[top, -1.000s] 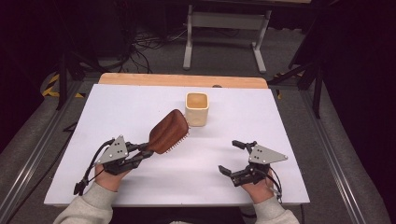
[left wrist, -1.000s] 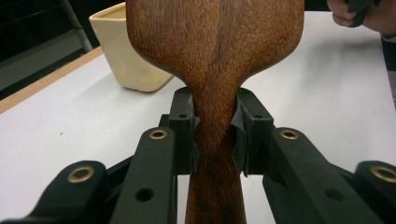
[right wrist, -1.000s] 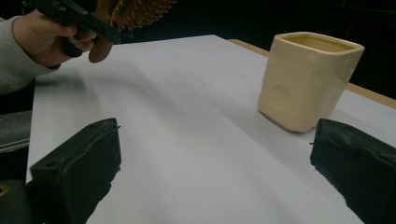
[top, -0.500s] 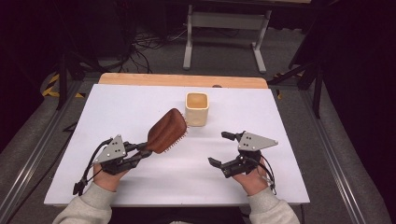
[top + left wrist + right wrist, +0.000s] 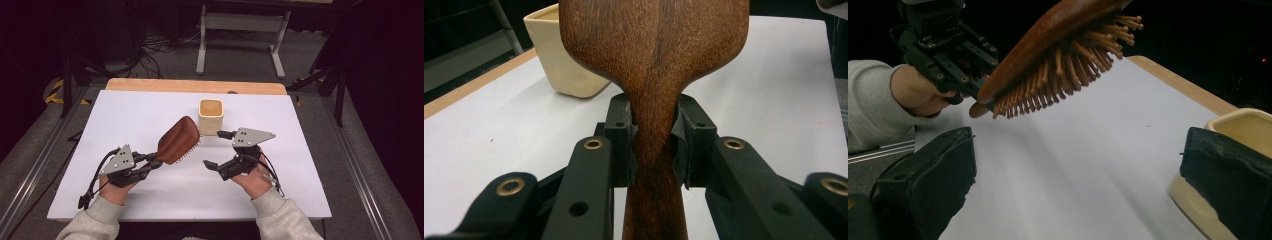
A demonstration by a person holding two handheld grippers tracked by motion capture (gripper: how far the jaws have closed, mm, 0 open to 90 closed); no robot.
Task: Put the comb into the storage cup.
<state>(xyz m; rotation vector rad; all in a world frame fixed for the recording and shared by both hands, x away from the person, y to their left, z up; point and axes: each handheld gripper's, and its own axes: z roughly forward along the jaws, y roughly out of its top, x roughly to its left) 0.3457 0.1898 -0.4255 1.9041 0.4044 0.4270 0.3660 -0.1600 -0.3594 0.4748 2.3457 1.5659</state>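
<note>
- My left gripper (image 5: 150, 162) pinches the wooden hairbrush (image 5: 177, 140) handle, lifted near-left of the cup (image 5: 210, 116).
- My right gripper (image 5: 218, 149) hangs spread, empty.
- Risk: the brush head might knock the cup over.

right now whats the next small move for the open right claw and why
Probably ease the right claw left toward the head of the brown wooden paddle hairbrush. The left claw grips its handle and holds it tilted above the white table, bristles down, while the right jaws stand wide apart and empty beside the cream square cup.
</note>
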